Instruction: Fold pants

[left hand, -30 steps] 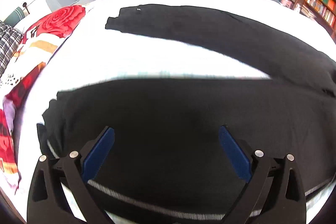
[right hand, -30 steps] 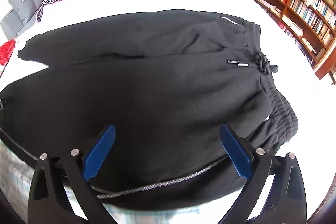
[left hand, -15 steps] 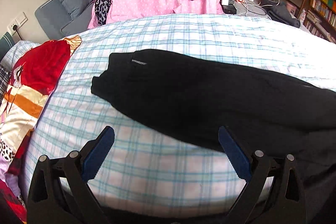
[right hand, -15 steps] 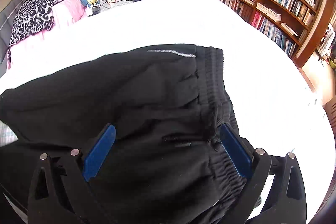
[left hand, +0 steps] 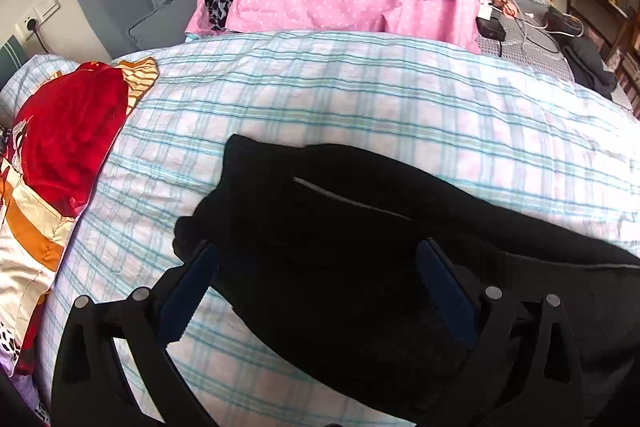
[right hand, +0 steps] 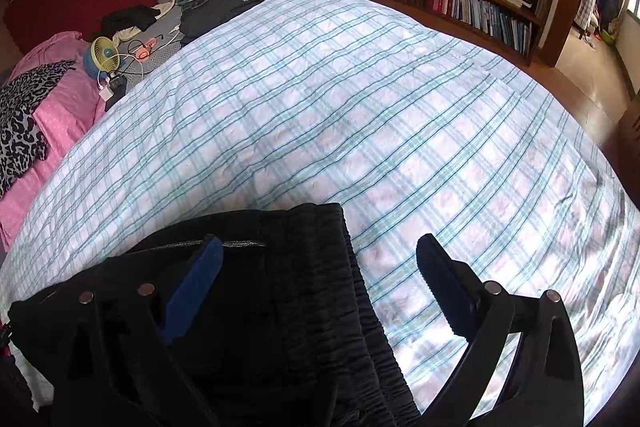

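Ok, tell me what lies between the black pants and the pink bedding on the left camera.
In the left wrist view, only bare plaid bedcover lies between the black pants and the pink bedding; nothing else sits on that stretch.

Left gripper [left hand: 316, 291] over black pants [left hand: 340, 247] on plaid bedspread [left hand: 360, 99]

Jaws spread wide, blue pads [left hand: 188, 291] flanking the fabric; pink bedding [left hand: 340, 3] beyond; red cloth [left hand: 68, 131] at left.

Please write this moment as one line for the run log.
task: fold pants | left tongs: open, over leg end of pants | right tongs: open, over waistband | surface: plaid bedspread
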Tool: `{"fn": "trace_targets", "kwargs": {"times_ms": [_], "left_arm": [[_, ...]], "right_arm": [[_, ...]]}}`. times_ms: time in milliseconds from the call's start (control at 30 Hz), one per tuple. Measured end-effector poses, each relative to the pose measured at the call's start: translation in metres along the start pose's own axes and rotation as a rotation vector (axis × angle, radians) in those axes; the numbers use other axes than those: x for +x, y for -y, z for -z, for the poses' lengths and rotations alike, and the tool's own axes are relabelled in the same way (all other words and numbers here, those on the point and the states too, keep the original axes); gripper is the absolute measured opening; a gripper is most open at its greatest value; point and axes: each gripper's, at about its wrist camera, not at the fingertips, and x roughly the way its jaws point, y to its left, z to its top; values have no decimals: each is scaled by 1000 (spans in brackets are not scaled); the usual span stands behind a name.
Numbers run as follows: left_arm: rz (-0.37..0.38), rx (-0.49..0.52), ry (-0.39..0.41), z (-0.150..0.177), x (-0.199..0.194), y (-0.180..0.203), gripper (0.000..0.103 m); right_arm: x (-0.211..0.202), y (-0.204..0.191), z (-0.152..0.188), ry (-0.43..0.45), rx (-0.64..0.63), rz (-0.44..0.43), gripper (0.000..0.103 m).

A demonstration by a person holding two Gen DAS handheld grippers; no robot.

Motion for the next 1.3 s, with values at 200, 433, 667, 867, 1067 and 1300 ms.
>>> {"fn": "trace_targets", "kwargs": {"times_ms": [200,433,667,867,1067,1300], "left_arm": [[22,-61,-29,-14,19,-24,98],[19,-60,-35,-24,35,-23,98],[-46,-51,-12,-37,59,-15,90],[-30,-69,28,-43,62,-18,94],[82,-103,29,-63,40,-45,94],[136,-174,-121,-69,44,-53,94]], "right_arm": [[27,3,-3,-81,28,-88,55],[21,-11,-2,-14,-45,-56,36],[3,21,-19,114,111,-137,29],[38,19,-15,50,73,-60,29],[37,15,-15,45,53,-55,31],[36,13,-13,42,57,-43,35]]}}
